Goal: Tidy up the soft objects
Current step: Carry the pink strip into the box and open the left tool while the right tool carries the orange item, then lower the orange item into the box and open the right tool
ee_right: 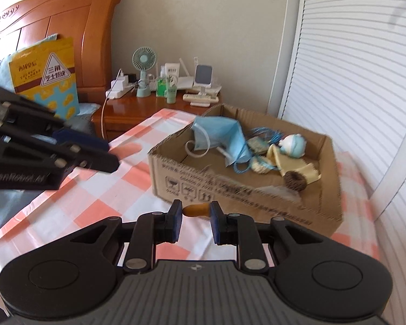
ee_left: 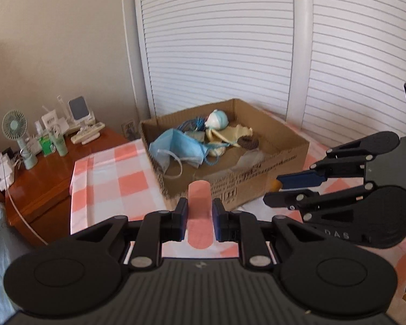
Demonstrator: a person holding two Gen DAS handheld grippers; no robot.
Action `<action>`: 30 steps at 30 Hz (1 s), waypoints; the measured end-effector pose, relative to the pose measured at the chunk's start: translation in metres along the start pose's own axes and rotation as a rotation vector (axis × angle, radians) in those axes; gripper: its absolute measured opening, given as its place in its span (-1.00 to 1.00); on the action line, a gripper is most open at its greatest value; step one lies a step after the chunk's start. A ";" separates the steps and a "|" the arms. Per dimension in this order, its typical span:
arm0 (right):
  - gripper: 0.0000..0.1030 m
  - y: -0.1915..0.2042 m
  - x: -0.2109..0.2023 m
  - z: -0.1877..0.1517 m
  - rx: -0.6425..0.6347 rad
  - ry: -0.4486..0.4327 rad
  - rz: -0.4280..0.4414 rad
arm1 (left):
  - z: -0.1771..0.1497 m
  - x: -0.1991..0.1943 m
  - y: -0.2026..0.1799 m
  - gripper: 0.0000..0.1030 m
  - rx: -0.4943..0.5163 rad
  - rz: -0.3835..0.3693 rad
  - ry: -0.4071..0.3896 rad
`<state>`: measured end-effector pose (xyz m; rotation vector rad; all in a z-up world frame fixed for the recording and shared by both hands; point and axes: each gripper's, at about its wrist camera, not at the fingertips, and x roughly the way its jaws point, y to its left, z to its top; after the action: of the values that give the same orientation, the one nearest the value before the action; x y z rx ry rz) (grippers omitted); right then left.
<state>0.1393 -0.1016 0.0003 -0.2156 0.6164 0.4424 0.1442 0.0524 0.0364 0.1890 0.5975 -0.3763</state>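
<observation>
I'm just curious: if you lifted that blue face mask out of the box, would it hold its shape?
Probably not. The blue face mask lies crumpled and folded in the cardboard box, so it likely flops. Its ear loops dangle loosely and might snag neighbouring items. It looks thin, probably very light.

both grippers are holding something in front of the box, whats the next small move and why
Probably carry both forward over the cardboard box. The left gripper grips a pink strip, the right gripper a small brown piece, and the other soft items already lie inside.
</observation>
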 end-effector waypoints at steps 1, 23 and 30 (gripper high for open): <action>-0.51 -0.003 -0.003 0.002 -0.001 -0.006 -0.011 | 0.008 0.004 -0.002 -0.66 0.011 -0.005 -0.015; -0.50 -0.071 0.023 0.043 0.082 -0.043 -0.111 | 0.035 0.048 0.010 0.99 -0.034 0.143 -0.108; 0.03 -0.086 0.064 0.069 0.098 -0.002 -0.149 | 0.025 0.025 0.006 0.99 -0.122 0.211 -0.065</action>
<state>0.2603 -0.1338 0.0229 -0.1666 0.6141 0.2681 0.1785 0.0440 0.0423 0.1211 0.5290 -0.1409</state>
